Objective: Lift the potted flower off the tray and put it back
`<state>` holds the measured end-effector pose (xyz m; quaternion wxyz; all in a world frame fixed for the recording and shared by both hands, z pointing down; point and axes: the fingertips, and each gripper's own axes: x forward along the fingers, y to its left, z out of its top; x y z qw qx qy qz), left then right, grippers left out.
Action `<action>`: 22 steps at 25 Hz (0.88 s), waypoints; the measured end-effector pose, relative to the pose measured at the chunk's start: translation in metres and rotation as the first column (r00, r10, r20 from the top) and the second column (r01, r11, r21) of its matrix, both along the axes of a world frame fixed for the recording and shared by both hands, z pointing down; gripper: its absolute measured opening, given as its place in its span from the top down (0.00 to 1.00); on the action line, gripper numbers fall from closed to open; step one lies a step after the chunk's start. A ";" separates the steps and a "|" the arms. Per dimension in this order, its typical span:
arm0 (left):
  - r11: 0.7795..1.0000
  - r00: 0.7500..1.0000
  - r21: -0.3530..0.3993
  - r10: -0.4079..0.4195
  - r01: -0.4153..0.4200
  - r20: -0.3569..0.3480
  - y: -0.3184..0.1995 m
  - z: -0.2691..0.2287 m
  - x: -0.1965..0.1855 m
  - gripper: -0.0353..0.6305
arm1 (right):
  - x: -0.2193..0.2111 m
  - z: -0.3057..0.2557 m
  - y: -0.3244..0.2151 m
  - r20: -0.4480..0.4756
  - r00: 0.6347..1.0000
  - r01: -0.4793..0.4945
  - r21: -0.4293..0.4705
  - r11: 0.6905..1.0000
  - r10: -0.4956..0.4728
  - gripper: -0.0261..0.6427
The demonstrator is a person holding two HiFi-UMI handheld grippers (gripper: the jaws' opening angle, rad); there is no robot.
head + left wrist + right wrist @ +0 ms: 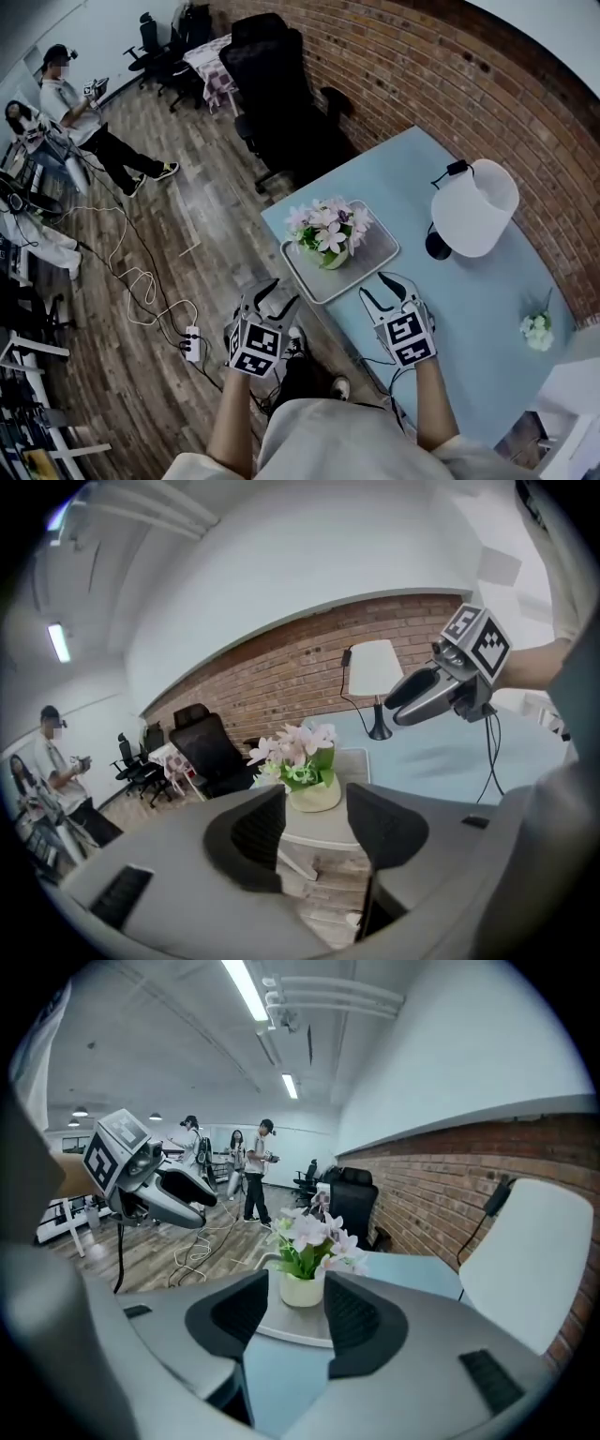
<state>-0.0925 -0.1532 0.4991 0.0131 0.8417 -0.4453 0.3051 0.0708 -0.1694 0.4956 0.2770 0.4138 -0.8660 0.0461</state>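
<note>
Left gripper [278, 292] and right gripper [373, 284] are being held with jaws apart and nothing between them. The potted flower [328, 234] is being carried upright by the tray [377, 246], toward its left edge. The tray is being kept at the left edge of the table [469, 291], near a white lamp [473, 206].

pale blue table [469, 291] bears a tray [373, 255], lamp [473, 208], small flowers [537, 330].
</note>
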 end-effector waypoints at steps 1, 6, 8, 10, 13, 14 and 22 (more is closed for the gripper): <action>1.000 1.000 0.025 -0.009 0.009 0.002 0.007 -0.009 0.002 0.61 | 0.001 -0.007 0.007 0.002 1.000 0.009 0.019 1.000 -0.009 0.65; 0.993 0.998 0.106 -0.055 0.053 0.021 0.045 -0.040 0.007 0.70 | 0.005 -0.041 0.041 0.015 0.999 0.043 0.088 0.995 -0.044 0.79; 0.991 0.998 0.120 -0.066 0.064 0.017 0.060 -0.048 0.009 0.79 | 0.010 -0.053 0.052 0.023 0.999 0.035 0.106 0.994 -0.038 0.84; 0.991 0.999 0.126 -0.053 0.052 0.002 0.074 -0.060 0.013 0.90 | 0.016 -0.067 0.062 0.039 0.999 0.026 0.126 0.992 -0.031 0.90; 0.986 0.999 0.160 -0.048 0.044 0.017 0.087 -0.080 0.016 0.91 | 0.022 -0.092 0.074 0.062 0.997 0.024 0.175 0.984 -0.035 0.93; 0.983 0.998 0.176 -0.052 0.047 0.025 0.089 -0.086 0.016 0.91 | 0.023 -0.099 0.078 0.064 0.997 0.027 0.188 0.982 -0.040 0.93; 0.967 0.996 0.243 -0.086 0.079 0.022 0.111 -0.118 0.014 0.91 | 0.018 -0.131 0.096 0.079 0.995 0.048 0.234 0.971 -0.068 0.93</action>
